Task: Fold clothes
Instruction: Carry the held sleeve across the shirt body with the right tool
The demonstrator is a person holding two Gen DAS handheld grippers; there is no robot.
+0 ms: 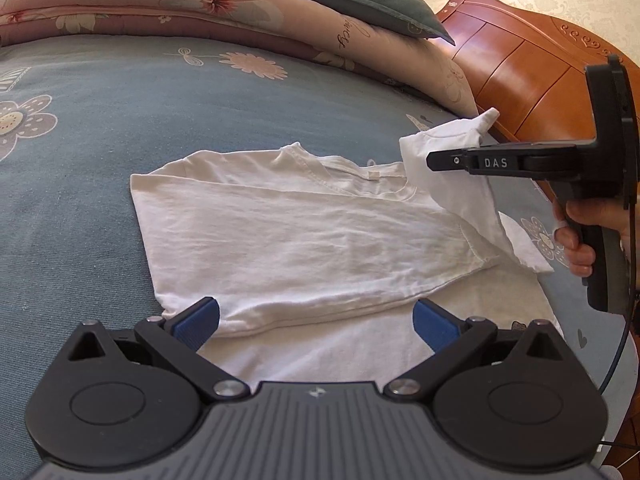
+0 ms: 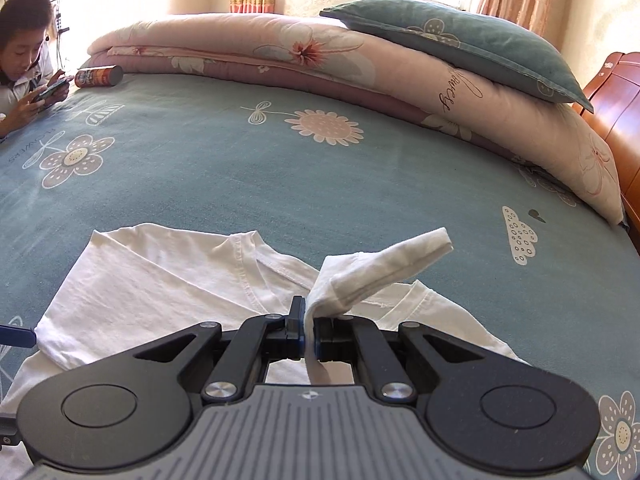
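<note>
Lying across the lower middle of the left wrist view, a white T-shirt (image 1: 304, 236) is spread on a blue bedsheet (image 1: 120, 128) printed with flowers, one side already folded over its body and the neckline toward the upper centre of the frame. The left gripper (image 1: 316, 322) sits at the bottom centre with its blue-padded jaws spread wide, one on each side of the shirt's near edge, holding nothing. At the right of that frame, the right gripper (image 1: 434, 160) is carried by a hand (image 1: 580, 236) on its handle, and a sleeve (image 1: 448, 144) of the shirt is lifted off the bed at its tip. In the right wrist view, the right gripper (image 2: 308, 330) has its jaws closed on that white sleeve (image 2: 380, 270), which rises from between them and flops toward the right of the frame. Along the top of both views lie a folded pink floral quilt (image 2: 280, 60) with a teal pillow (image 2: 452, 44) on it, and a wooden headboard (image 1: 520, 60) at the upper right. At the upper left of the right wrist view, a child (image 2: 24, 60) leans on the bed looking at a phone, with a cylindrical can (image 2: 100, 77) lying just beside.
</note>
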